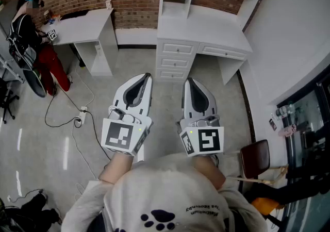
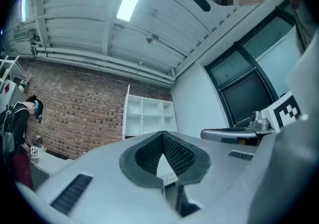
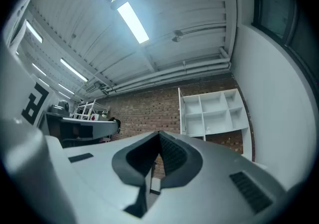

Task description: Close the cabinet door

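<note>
Left gripper (image 1: 146, 76) and right gripper (image 1: 190, 80): pale grey moulded plastic shells, each tapering to a rounded nose, with a dark grey teardrop recess on top. Inside the recess sit black ribbed rubber pads (image 2: 178, 154) (image 3: 173, 155). Dark slotted strips (image 2: 70, 193) lie on the shell flanks. White cube with black square markers (image 1: 122, 136) at each rear end. Wearer: light grey sweatshirt (image 1: 154, 184) with a dark blue paw print (image 1: 159, 218) and a line of small lettering.

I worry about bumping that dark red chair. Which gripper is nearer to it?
Right. The right gripper hangs just left of the chair in the head view; the left gripper is farther left, beyond the right one.
</note>
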Motion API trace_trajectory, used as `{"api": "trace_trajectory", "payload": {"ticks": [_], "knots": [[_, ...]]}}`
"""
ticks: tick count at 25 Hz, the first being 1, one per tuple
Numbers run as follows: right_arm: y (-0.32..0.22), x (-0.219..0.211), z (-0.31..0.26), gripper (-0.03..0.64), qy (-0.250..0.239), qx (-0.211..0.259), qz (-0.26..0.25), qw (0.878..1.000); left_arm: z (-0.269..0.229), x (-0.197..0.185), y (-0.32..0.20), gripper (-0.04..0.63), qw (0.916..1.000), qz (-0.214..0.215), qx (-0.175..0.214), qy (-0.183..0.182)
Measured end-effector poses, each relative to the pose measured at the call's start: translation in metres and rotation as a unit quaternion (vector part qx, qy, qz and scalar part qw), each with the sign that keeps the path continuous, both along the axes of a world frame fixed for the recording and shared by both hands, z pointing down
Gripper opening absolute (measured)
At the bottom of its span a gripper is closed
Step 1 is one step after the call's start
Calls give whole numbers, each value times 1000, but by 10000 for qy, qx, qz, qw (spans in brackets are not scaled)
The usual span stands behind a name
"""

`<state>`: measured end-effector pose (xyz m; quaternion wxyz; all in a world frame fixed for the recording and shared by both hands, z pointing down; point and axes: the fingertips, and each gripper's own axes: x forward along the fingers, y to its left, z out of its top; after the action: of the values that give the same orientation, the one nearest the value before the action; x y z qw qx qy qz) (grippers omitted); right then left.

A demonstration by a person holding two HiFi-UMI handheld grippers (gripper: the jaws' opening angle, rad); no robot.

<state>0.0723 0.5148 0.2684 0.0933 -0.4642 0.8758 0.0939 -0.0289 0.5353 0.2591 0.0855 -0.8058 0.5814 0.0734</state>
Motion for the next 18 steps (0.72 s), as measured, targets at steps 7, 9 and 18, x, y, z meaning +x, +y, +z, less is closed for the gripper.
{"api": "trace_trajectory", "payload": {"ticks": [7,9,18], "knots": [[-9,6,4,9,51,10,-74,10000,5,8,-14,8,10000,-26,-18,48],[-10,11,5,9,56,9,-83,9999,6,11,-16,8,10000,-37,-17,44],[-23,11,11,9,-92,-31,-89,9999,13,7,-29,8,9999,-87,-48,39]]}}
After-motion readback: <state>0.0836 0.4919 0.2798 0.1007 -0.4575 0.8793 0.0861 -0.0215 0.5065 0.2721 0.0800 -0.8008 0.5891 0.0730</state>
